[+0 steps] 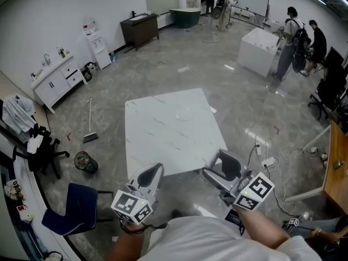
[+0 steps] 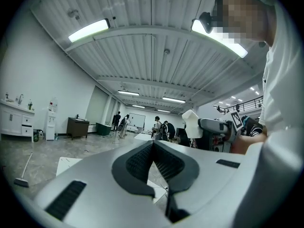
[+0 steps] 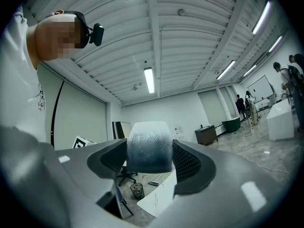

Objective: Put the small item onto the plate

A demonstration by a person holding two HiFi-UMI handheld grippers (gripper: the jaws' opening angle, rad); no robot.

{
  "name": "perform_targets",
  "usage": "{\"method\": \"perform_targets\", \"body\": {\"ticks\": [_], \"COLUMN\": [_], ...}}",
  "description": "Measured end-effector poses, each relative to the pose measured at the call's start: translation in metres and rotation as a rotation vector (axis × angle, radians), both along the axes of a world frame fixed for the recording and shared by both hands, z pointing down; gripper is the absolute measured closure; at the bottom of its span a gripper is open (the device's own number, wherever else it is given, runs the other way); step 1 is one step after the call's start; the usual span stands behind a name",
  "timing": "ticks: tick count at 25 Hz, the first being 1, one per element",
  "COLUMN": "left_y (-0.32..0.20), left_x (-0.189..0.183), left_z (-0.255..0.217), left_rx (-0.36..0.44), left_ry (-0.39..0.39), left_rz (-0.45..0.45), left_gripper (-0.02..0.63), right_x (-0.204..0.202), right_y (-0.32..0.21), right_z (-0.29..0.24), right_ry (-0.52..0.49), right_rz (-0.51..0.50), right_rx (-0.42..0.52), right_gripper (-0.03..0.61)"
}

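A clear glass plate lies on the white marble-look table, towards its far side. My right gripper is held off the table's near right corner, shut on a small pale, frosted block that fills the gap between its pads. In the left gripper view the same block shows as a white lump at the right gripper's tip. My left gripper hovers over the table's near edge, jaws shut together with nothing between them. Both grippers point upward and away from the plate.
A blue chair stands near left, with a black office chair, a bin and a broom beyond it. Cables and a power strip lie on the floor to the right. A wooden desk is at the far right. People stand far off.
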State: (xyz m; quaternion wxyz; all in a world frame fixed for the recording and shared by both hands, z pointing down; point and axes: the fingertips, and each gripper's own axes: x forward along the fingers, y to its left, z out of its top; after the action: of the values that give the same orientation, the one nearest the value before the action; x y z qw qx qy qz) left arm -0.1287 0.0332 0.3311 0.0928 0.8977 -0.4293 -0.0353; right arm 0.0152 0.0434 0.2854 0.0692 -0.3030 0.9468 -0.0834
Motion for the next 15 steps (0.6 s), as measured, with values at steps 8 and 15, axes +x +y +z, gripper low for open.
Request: {"method": "perform_targets", "body": {"ticks": [8, 15], "left_y": [-0.038, -0.069], "left_x": [-0.026, -0.031], "left_z": [0.012, 0.021], "left_rx": [-0.018, -0.029], "left_ry": [0.016, 0.0], "left_rz": [0.034, 0.029], "left_gripper": [0.607, 0.607], "right_x": [-0.039, -0.043], "right_y": [-0.039, -0.076], "right_z": [0.015, 0.018], "right_ry": [0.001, -0.015], "right_rz": [-0.005, 0.002], "right_rx": [-0.036, -0.024], "right_gripper": [0.285, 0.285]}}
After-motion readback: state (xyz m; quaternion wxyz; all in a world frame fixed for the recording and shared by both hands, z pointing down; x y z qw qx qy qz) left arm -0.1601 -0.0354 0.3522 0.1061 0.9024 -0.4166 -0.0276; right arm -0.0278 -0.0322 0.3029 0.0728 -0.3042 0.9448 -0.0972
